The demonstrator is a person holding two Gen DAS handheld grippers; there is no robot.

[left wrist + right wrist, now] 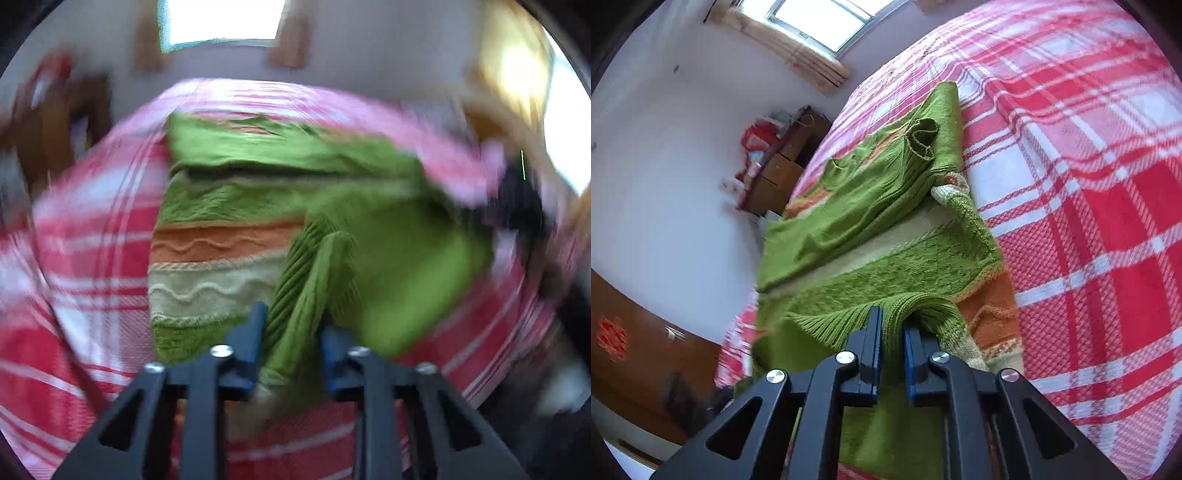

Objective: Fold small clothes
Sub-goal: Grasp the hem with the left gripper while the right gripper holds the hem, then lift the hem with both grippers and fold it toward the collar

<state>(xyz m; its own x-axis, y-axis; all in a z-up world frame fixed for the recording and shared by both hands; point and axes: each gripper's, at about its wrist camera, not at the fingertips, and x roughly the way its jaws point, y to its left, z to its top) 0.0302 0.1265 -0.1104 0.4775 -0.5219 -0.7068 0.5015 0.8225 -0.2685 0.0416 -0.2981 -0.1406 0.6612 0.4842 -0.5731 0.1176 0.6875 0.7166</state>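
Observation:
A small green knitted sweater (229, 206) with orange and cream bands lies on a bed with a red and white checked cover (92, 258). The left wrist view is blurred. In it my left gripper (293, 332) is shut on a green ribbed sleeve (314, 273) that runs up between the blue pads (255, 332). In the right wrist view the sweater (886, 266) is partly folded, with one sleeve laid across its body. My right gripper (892, 332) is shut on a bunched ribbed edge (923, 306) of the sweater near the bed's edge.
The checked cover (1089, 221) spreads wide to the right of the sweater. A wooden cabinet (775, 170) with red items stands by the white wall beyond the bed. A window (820, 18) is above. A blurred dark shape (521, 199) sits at the sweater's right.

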